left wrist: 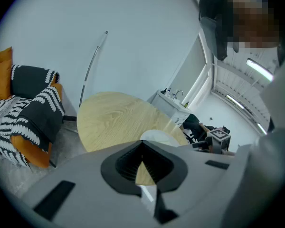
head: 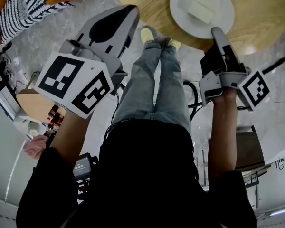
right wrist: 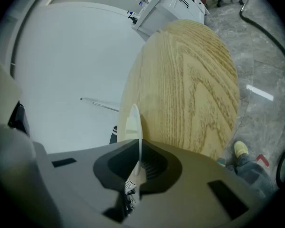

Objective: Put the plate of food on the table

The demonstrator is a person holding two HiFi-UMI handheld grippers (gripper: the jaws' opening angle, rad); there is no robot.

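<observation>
Right gripper (head: 217, 32) pinched plate (head: 190, 20) rim between fingers over table (head: 256, 18); should set flat before releasing. Left gripper (head: 129, 12) closed, empty.

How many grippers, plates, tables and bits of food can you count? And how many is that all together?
grippers: 2 (left gripper, right gripper)
plate: 1
table: 1
food block: 1
total: 5

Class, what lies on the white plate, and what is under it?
A pale food block lies on the plate. Wooden table shows around it; the part beneath is covered.
</observation>
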